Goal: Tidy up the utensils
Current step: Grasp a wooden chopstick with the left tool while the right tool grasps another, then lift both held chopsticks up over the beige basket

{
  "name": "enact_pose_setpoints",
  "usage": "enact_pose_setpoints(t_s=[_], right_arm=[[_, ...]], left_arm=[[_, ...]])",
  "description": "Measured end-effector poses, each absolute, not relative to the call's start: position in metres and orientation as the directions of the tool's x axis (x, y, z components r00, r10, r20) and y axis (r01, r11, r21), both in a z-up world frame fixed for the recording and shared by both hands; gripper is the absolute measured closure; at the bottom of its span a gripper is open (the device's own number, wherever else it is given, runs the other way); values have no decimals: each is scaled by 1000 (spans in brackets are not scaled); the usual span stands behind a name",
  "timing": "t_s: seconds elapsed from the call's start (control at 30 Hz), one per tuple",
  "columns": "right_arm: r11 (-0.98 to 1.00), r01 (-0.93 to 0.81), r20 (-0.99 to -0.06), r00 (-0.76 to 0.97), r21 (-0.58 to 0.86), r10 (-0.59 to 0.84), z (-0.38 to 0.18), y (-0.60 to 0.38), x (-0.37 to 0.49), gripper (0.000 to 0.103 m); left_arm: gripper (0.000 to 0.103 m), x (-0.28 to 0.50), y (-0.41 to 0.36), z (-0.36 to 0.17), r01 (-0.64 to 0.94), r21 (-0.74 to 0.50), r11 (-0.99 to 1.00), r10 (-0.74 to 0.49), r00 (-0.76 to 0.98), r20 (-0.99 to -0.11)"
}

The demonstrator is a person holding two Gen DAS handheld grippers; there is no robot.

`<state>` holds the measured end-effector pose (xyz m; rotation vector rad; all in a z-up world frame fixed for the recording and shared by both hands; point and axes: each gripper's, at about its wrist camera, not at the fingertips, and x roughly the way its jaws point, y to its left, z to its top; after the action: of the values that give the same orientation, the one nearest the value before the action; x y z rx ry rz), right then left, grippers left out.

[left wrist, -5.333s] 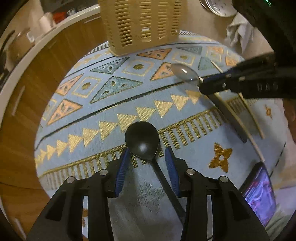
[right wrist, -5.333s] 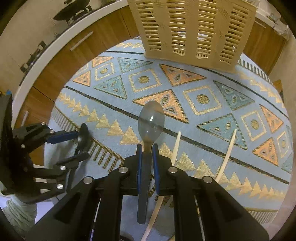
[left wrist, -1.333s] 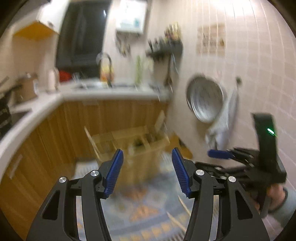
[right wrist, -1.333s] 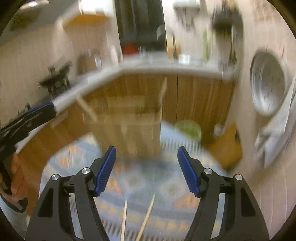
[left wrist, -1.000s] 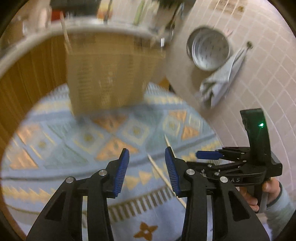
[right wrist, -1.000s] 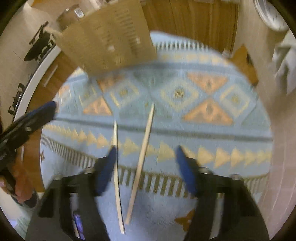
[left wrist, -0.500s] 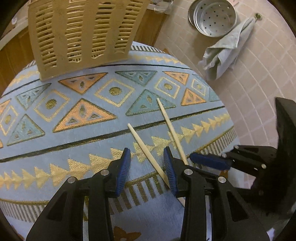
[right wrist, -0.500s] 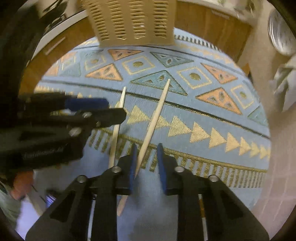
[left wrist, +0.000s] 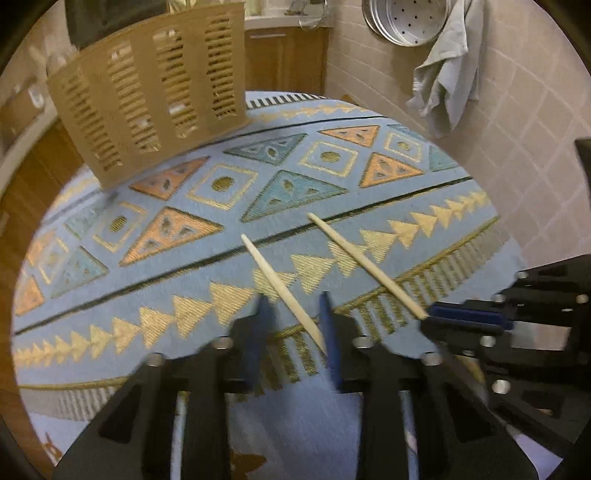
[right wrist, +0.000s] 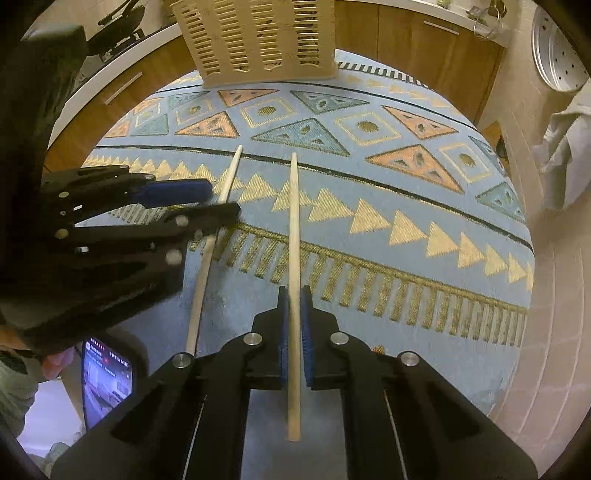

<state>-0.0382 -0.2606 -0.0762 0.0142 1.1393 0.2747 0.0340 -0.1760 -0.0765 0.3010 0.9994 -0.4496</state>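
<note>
Lying on the patterned blue tablecloth (right wrist: 424,236) are two pale wooden chopsticks, roughly side by side with tips pointing toward the slotted beige utensil basket (right wrist: 258,37) standing at the cloth's far edge. Right chopstick (right wrist: 293,229): sitting between the blue pads of the right gripper (right wrist: 294,325), whose jaws are closing tight about the thick half of the shaft, pads touching or all but touching the wood; whether it is lifting off the cloth cannot be told. Left chopstick (left wrist: 280,288): running between the fingers of the left gripper (left wrist: 295,321), whose jaws are standing apart around it, with a gap on the left side and the stick lying against the right pad, so nothing is being gripped there yet. Handling, as a judgement: both sticks are looking light, stiff and smooth, thin enough to roll or pivot in a pinch; taking hold on the thicker rear half, squarely across the shaft, is appearing safest. Outward: a phone (right wrist: 107,373) with a lit screen is resting at the near left of the cloth; a grey towel (left wrist: 443,74) and a perforated metal pan (left wrist: 406,18) are hanging on the tiled wall.
</note>
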Motion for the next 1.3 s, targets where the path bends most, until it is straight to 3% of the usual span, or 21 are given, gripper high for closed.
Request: enact_pose_setpoints(t_s=[0.2, 0.5, 0.7, 0.8, 1.0, 1.03, 1.07, 1.1, 1.2, 1.27, 1.3], right_arm=[[964, -210, -889, 394, 160, 234, -76, -261, -36, 98], [949, -161, -882, 352, 271, 312, -77, -266, -12, 98], [948, -117, -884, 343, 297, 319, -77, -267, 2, 97], [947, -113, -892, 319, 300, 320, -77, -266, 8, 96], [948, -119, -912, 261, 297, 318, -72, -259, 26, 77], [952, -118, -914, 267, 283, 305, -71, -258, 28, 70], [956, -121, -917, 273, 267, 291, -69, -256, 31, 55], [956, -127, -916, 278, 265, 290, -68, -255, 33, 49], [955, -159, -922, 264, 250, 285, -67, -249, 40, 51], [955, -174, -932, 237, 239, 276, -70, -244, 44, 67], [955, -183, -936, 223, 235, 273, -72, -240, 45, 68]], left_arm=[[99, 48, -176, -76, 488, 16, 873, -258, 489, -833], [99, 83, -123, -63, 540, -186, 821, -421, 352, -836], [99, 74, -101, -65, 557, -106, 824, -340, 336, -878], [98, 71, -89, -67, 558, -137, 819, -348, 293, -890], [93, 75, -85, -66, 573, -215, 791, -374, 174, -911], [93, 75, -84, -66, 574, -217, 789, -372, 165, -914], [93, 74, -85, -66, 579, -215, 787, -365, 155, -918], [93, 75, -87, -66, 585, -209, 783, -357, 148, -923], [93, 78, -94, -69, 599, -188, 779, -331, 137, -934], [93, 78, -96, -67, 610, -170, 774, -311, 134, -941], [93, 78, -99, -67, 615, -159, 772, -299, 132, -945]])
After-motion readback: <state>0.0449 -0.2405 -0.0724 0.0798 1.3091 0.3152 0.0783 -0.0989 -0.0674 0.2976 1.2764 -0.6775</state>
